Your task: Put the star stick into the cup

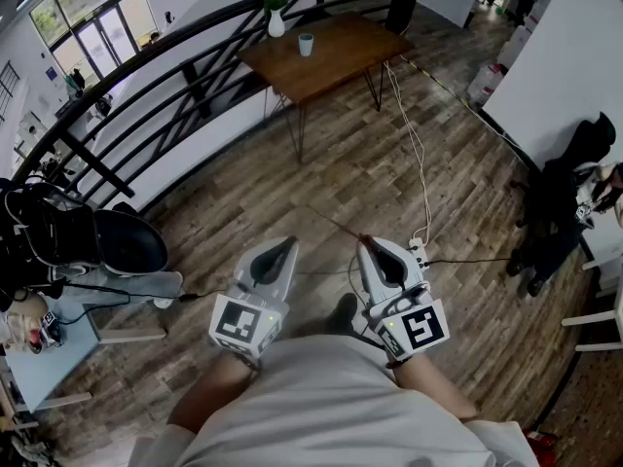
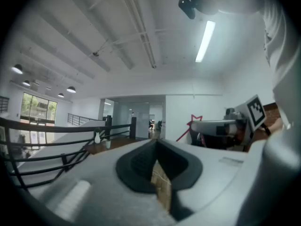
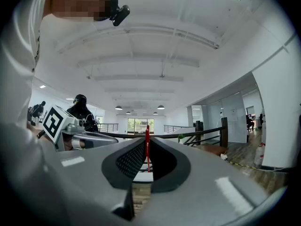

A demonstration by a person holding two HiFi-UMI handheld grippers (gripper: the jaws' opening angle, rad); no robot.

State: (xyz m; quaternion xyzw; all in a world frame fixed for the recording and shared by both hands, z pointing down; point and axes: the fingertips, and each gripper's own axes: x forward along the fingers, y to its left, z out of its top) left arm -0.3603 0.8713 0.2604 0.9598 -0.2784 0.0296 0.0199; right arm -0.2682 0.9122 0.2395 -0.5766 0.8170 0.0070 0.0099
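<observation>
The star stick is a thin red rod with a red outlined star at its tip. My right gripper is shut on its lower end, and the rod stands up between the jaws in the right gripper view. My left gripper is shut with nothing in it and is held beside the right one at waist height. The cup stands far ahead on a wooden table; it shows small in the left gripper view. Both grippers are well short of it.
A white vase with a plant stands beside the cup. A black railing runs along the left. A black chair is at my left. A white cable and power strip lie on the plank floor. Someone in dark clothes is at the right.
</observation>
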